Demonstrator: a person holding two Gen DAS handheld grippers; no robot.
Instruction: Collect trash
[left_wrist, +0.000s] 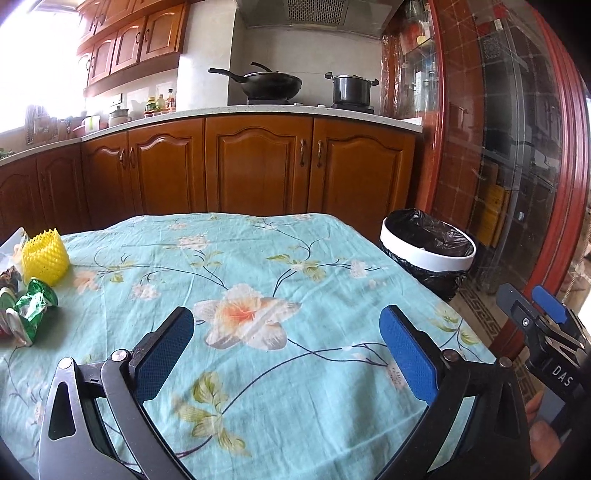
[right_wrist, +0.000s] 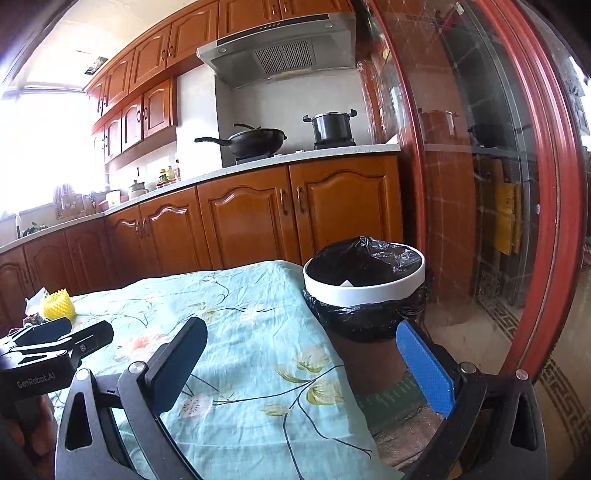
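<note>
Left tongs (left_wrist: 286, 347) spread wide over the flowered cloth of the bench (left_wrist: 258, 258), nothing between the blue pads. Right tongs (right_wrist: 304, 363) likewise spread wide and empty, held over the bench's right edge, with the bin just ahead.

Trash sits in a cluster at the bench's far left edge, well apart from both tongs: a yellow foam net sleeve (left_wrist: 45, 258) standing upright, a crumpled green wrapper (left_wrist: 35, 306) just in front of it, and further scraps at the frame edge, too cut off to identify. In the right wrist view the yellow sleeve shows small, beyond the left tongs' body.

Trash bin (right_wrist: 364, 286) stands on the floor beside the bench's right side: white ring rim, black liner bag (right_wrist: 365, 258) folded over it. A small pale scrap lies inside, near the rim.

Kitchen counter behind carries a wok (left_wrist: 271, 82) and a pot (left_wrist: 351, 88).
</note>
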